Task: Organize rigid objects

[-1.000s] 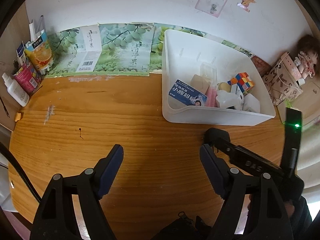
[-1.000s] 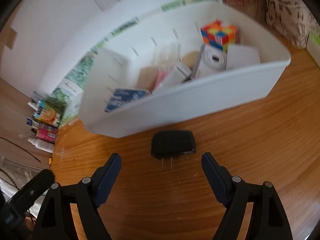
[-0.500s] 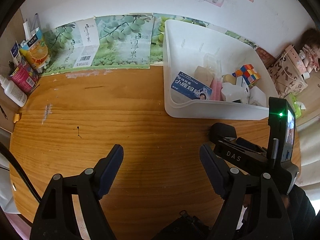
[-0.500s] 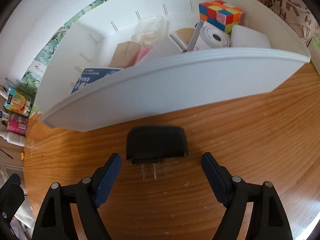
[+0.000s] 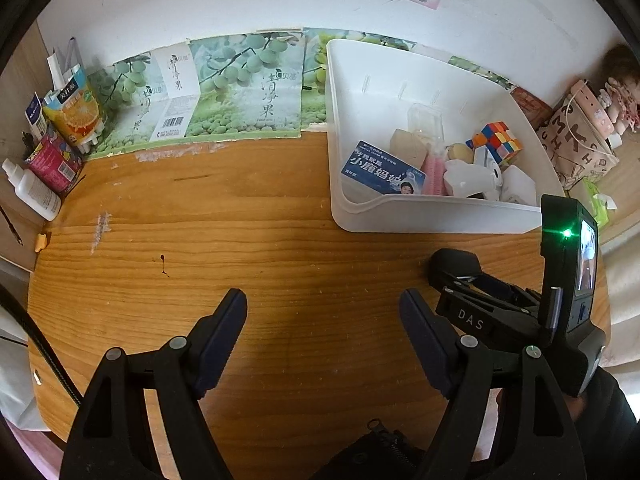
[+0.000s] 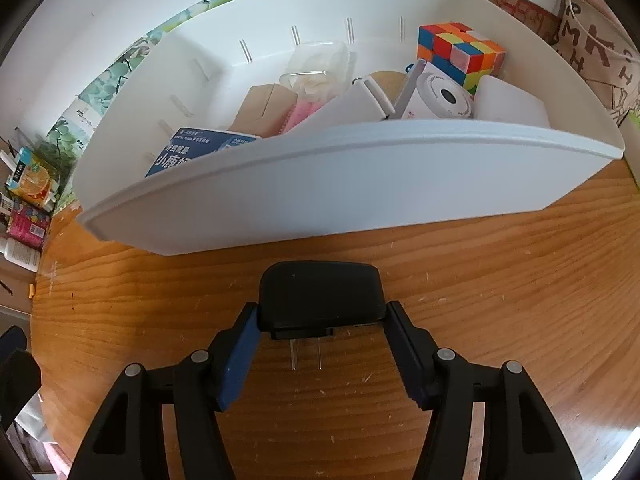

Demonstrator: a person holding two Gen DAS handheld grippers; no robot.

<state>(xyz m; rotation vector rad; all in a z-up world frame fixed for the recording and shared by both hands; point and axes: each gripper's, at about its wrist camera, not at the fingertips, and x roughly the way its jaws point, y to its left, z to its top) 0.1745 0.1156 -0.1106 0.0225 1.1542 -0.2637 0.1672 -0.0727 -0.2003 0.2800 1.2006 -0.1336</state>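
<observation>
Wooden tabletop (image 6: 500, 300), white wall behind, pretty cluttered corner. Right tool (image 6: 320, 344) has just been closing and now pinches the black plastic plug adapter (image 6: 320, 296) by its sides, prongs pointing back at the camera, still resting on the wood just in front of the white plastic bin (image 6: 320, 184). A second ago those jaws were wide apart. Left tool (image 5: 324, 340) hangs spread over bare wood, holding nothing. I'd guess lifting into the bin comes next.

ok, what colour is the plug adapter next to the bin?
Black plug adapter, two bare metal prongs. Clearest in the right wrist view.
</observation>
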